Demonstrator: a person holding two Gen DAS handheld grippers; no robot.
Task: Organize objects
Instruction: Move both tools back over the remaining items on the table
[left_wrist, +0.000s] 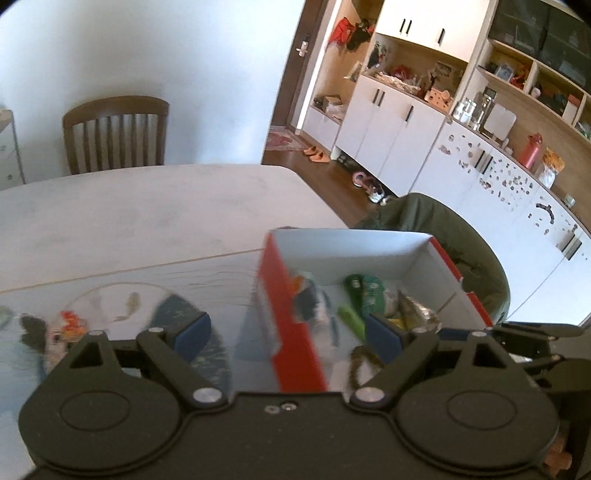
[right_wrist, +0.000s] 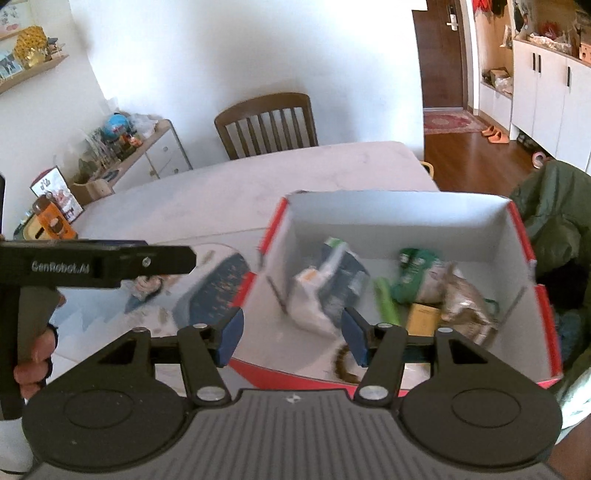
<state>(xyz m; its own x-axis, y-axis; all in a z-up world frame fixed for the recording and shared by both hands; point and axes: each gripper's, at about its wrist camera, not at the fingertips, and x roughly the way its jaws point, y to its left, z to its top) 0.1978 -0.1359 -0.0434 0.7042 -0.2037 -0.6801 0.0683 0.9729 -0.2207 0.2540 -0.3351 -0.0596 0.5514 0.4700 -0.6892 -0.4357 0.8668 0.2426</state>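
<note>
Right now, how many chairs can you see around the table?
2. One wooden chair stands at the far side of the table, against the white wall. A second chair on the right is draped in a green jacket, beside the box. Others may be out of view.

The contents of the red-and-white box (right_wrist: 388, 206) are smeared by motion blur: a white and dark packet (right_wrist: 325, 291), a green pouch (right_wrist: 413, 273) and a crumpled silvery wrapper (right_wrist: 461, 299) cannot be read. A braided brown item (right_wrist: 345, 363) is partly hidden behind the right gripper (right_wrist: 291, 332). The picture printed on the table mat (left_wrist: 110, 314) is blurred and covered by the left gripper (left_wrist: 288, 332).
</note>
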